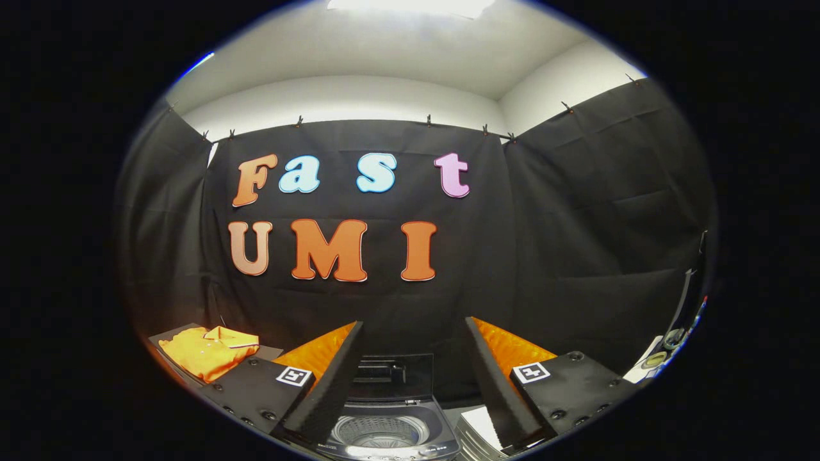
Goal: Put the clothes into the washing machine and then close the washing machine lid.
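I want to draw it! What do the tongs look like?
The tongs have two flat, wedge-shaped fingers spread apart. Each sits on a black block with round screws and a square black-and-white marker. The outer faces behind the fingers look bumpy.

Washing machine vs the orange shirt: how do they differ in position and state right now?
The washing machine sits between the gripper's open fingers, just ahead; the orange shirt lies off to the left, beyond the left finger. The machine's lid stands raised, its drum bare; the shirt is folded flat on a dark surface, not yet loaded. The machine is dark and rigid, the shirt bright and soft. Neither is touched by the fingers.
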`<control>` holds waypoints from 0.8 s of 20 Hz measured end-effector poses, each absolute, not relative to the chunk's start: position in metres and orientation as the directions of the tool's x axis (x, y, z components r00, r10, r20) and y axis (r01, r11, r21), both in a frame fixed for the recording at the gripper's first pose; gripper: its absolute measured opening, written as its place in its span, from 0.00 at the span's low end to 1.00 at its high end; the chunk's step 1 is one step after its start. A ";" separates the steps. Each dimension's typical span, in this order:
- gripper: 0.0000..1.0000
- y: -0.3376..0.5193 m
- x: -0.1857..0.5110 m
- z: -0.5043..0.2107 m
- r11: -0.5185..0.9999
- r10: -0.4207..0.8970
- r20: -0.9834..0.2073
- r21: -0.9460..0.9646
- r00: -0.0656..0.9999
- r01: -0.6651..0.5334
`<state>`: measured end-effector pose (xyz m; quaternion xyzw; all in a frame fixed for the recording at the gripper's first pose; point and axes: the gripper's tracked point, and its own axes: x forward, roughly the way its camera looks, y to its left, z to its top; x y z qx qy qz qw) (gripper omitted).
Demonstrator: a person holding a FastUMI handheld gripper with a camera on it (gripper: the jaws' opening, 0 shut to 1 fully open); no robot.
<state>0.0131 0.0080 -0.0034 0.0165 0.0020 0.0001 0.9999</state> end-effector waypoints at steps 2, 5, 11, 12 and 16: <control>0.98 0.012 0.014 -0.002 1.000 0.009 -0.003 0.026 1.000 -0.008; 0.98 0.026 0.020 0.002 0.999 0.029 -0.002 0.022 1.000 -0.029; 0.98 0.100 0.041 0.019 0.986 0.159 0.027 0.045 0.987 -0.160; 0.98 0.116 0.045 0.020 0.983 0.181 0.024 0.041 0.983 -0.181; 0.98 0.189 0.062 0.033 0.960 0.279 0.029 0.023 0.960 -0.280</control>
